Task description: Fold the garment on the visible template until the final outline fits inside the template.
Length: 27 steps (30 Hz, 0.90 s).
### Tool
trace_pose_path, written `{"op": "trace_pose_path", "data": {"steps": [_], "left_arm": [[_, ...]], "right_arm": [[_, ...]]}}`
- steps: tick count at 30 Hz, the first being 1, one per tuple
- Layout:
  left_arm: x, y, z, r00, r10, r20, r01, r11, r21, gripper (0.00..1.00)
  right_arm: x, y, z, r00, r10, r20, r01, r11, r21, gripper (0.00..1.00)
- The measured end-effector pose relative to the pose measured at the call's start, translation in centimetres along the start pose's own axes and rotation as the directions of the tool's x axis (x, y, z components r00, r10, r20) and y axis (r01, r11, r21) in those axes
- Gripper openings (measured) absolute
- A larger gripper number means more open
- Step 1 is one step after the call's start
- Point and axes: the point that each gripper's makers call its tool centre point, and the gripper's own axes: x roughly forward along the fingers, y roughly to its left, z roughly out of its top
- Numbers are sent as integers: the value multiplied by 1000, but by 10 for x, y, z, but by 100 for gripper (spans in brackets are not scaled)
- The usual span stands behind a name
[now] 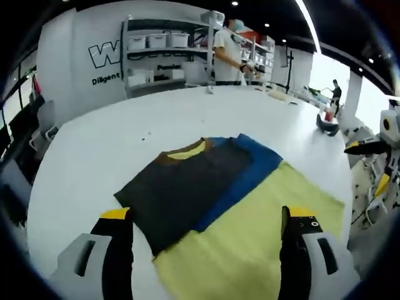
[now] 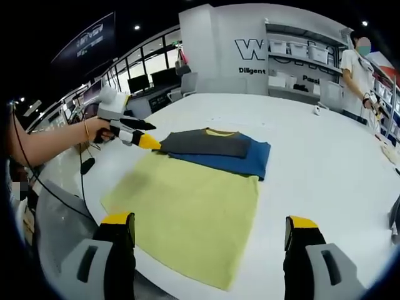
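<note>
Yellow-tipped black jaws of the left gripper [image 1: 209, 226] rise spread apart at the bottom of the left gripper view, holding nothing, above the near edge of the yellow-green template [image 1: 262, 244].
- Right gripper [image 2: 209, 232]: jaws likewise spread and empty in the right gripper view, over the template's [image 2: 190, 212] near corner.
- Garment [image 1: 181, 187]: folded, dark grey with yellow collar and blue portion; lies on the far end of the template, part of it extending past the template's edge onto the white table [image 1: 94, 156].
- Left gripper as seen in the right gripper view [image 2: 134, 134]: held in a person's hand [image 2: 99, 130], yellow tip just beside the garment's [image 2: 212, 147] corner.
- Background: shelving [image 1: 159, 53] with bins; a person [image 1: 228, 53] standing beyond the table.
</note>
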Motion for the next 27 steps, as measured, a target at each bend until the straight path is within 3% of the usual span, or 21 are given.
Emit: {"op": "trace_pose_path", "data": {"steps": [2,4,7,9,11,13,16,19,23,27], "left_arm": [[-1,9,3,999,-3,44,7,995,-98,82],[-1,21,-2,999,23,31,-19,990,-140,79],[-1,43,-13,996,92,-12,-92,992,-88,69],[0,47,-21,995,89,-40,-93,990,-103,55],[2,51,-27,994,90,-58,-97,987,-126,52],[1,61,-38,984,146,-102,-158,980,-118,45],[-1,62,-45,980,154,-126,-171,976,-133,28],[1,62,-50,979,151,-137,-171,973,-154,29],[3,65,-53,976,159,-147,-181,972,-151,17],[7,64,-61,974,141,-179,-174,967,-185,12]], "right_arm": [[1,0,-2,1000,1,-4,-1,1000,4,99],[2,0,-5,1000,1,-6,-1,1000,7,99],[3,0,-9,1000,-1,-13,1,1000,13,99],[3,-1,-10,1000,-3,-15,3,1000,15,99],[3,-1,-11,1000,-3,-17,4,1000,20,99],[4,-1,-13,1000,-5,-22,5,1000,22,99],[4,-1,-16,1000,-5,-27,5,1000,27,99],[4,-1,-20,999,-4,-35,5,1000,31,99],[4,-1,-25,999,-4,-48,6,999,35,99],[4,1,-29,998,-4,-58,6,999,39,99]]}}
